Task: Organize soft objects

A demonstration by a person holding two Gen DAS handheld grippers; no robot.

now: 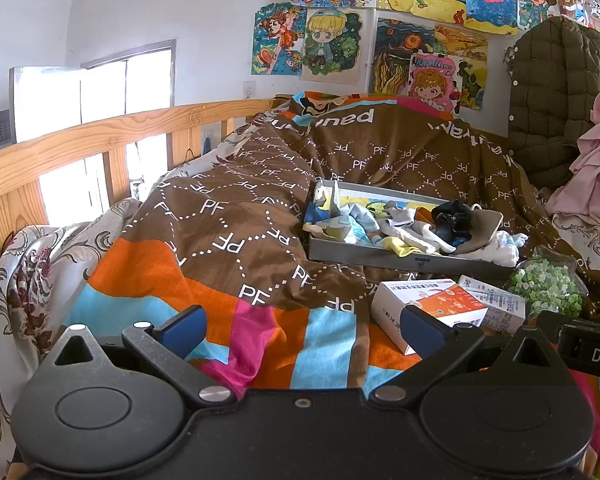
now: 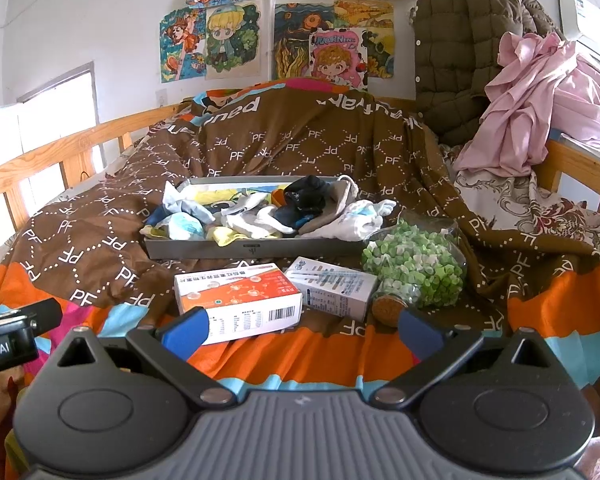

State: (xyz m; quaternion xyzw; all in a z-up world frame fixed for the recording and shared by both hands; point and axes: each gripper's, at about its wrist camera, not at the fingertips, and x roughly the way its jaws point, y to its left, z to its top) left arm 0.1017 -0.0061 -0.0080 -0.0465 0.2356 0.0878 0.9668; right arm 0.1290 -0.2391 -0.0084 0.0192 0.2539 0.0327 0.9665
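Bright daylight pours in from the blown-out white window [image 1: 112, 80] at left, its panes washed to glare. The brown patterned quilt [image 1: 236, 208] is evenly lit with soft shadows in its folds. Focus is sharp; fisheye distortion bends the pale wooden bed rail [image 1: 100, 136], and corners darken.

You can read "PF" repeated across the brown quilt [image 2: 260, 148]; above it, a wall drawing [image 2: 337, 58] says "MORNING"; the boxes' [image 2: 238, 302] print seems unreadable.

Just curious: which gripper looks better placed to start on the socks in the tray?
Probably the right gripper: the socks lie nearly straight ahead of its open jaws. From the left gripper they sit off to the right.
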